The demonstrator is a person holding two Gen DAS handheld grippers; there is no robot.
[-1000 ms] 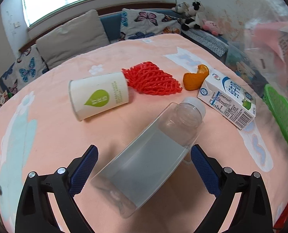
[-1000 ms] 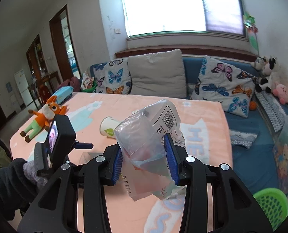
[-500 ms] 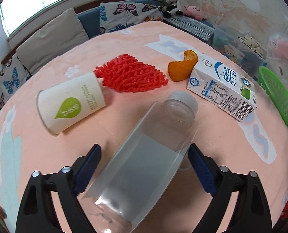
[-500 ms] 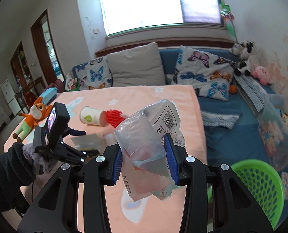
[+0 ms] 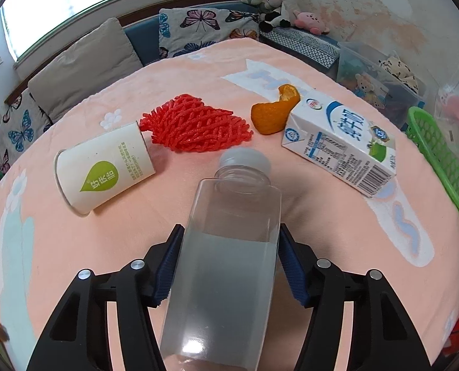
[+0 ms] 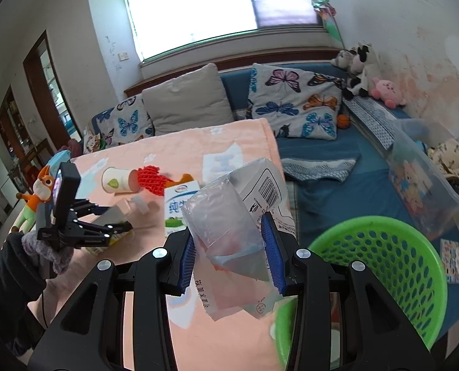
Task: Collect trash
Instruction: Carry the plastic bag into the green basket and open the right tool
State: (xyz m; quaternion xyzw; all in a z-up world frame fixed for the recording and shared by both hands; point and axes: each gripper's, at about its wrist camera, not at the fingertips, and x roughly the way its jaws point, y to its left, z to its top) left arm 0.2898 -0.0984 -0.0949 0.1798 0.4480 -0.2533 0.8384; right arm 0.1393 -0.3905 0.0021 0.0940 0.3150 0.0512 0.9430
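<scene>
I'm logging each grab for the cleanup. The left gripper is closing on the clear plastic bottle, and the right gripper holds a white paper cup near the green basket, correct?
Not quite. The right wrist view shows the right gripper clamped on a crumpled clear plastic bag, not a cup. The rest holds: the left gripper has just been closing around the clear plastic bottle, near the green basket.

window [image 6: 223,3]: wide, bright daylight, high in the far wall straight ahead of the right fingers
walls [image 6: 414,40]: white, stained pinkish on the right side
sofa [image 6: 316,151]: blue, under the window, beyond the fingertips
cushions [image 6: 186,99]: one plain beige, others butterfly-print
plush toys [image 6: 362,71]: on the sofa's right corner
doorway [image 6: 44,80]: dark wood frame, far left
blanket [image 5: 198,68]: peach, patterned, spread below the fingers
</scene>
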